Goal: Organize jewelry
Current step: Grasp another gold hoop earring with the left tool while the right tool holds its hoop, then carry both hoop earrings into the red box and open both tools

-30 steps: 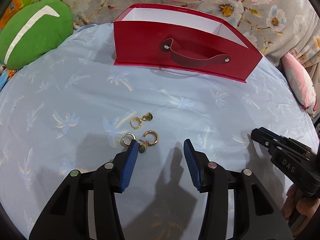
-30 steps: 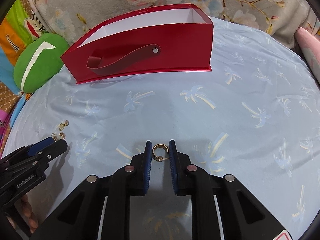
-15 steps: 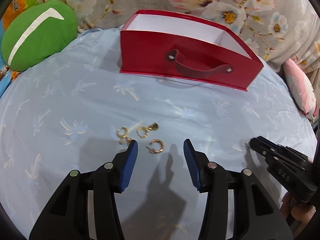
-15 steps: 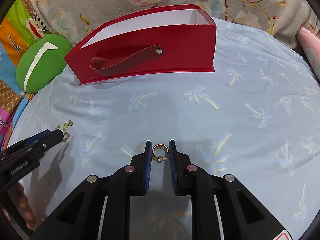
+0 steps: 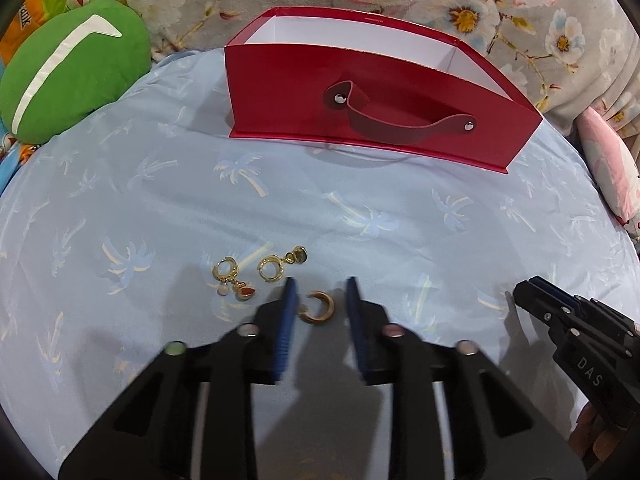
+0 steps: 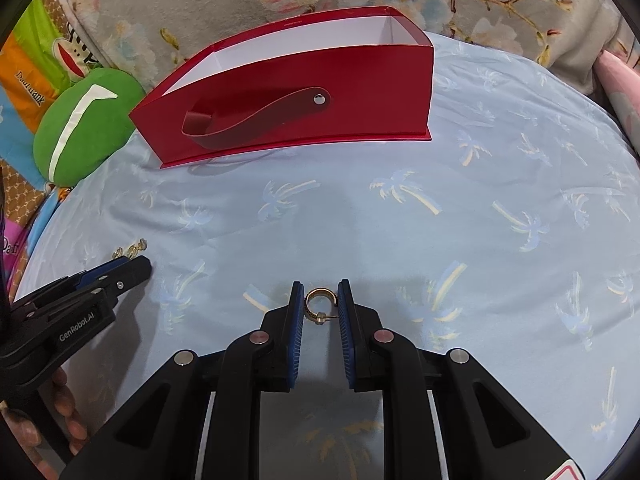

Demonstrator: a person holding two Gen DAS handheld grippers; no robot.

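A home, most likely a bed or sofa in a living space: a light blue sheet (image 5: pixel 360 208) printed with palm trees covers a soft surface, a flowered grey blanket (image 5: pixel 460 12) lies bunched along its far edge, and a green plush cushion (image 5: pixel 72 68) sits at its far left corner

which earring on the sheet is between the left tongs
The plain gold C-shaped hoop, between the closing left tongs; the two dangling-stone earrings lie outside, up-left.
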